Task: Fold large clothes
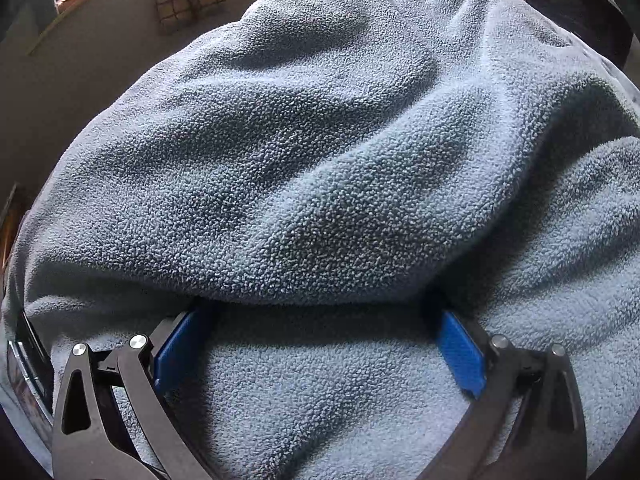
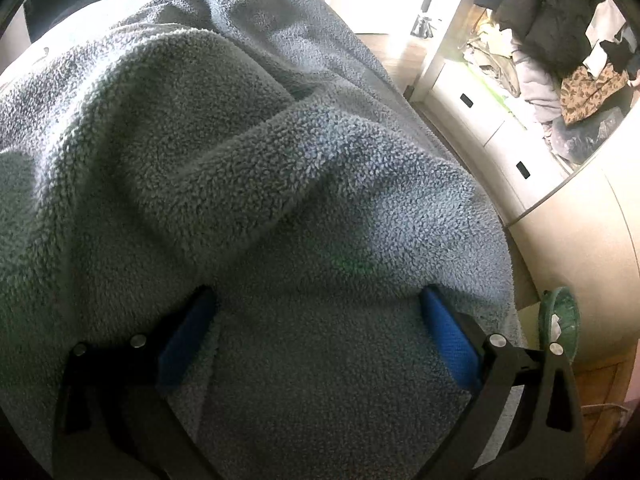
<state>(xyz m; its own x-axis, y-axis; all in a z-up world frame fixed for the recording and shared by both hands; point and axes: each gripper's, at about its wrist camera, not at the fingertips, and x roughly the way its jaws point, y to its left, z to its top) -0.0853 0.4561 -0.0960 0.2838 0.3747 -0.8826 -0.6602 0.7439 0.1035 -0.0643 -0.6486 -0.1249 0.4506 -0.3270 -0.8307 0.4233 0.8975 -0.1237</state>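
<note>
Left gripper (image 1: 320,312) spread wide, blue pads (image 1: 460,352) tucked under thick fold of grey-blue fleece garment (image 1: 304,160). Right gripper (image 2: 316,300) likewise wide apart, resting on same fleece, gripping nothing. Far right: white drawers (image 2: 492,136), heaped clothes (image 2: 560,52); green dish (image 2: 560,316) near right.

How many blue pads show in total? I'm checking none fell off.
4: left gripper has a pad at left and right; right gripper, left and right. Fleece hides left-gripper pad tips.
</note>
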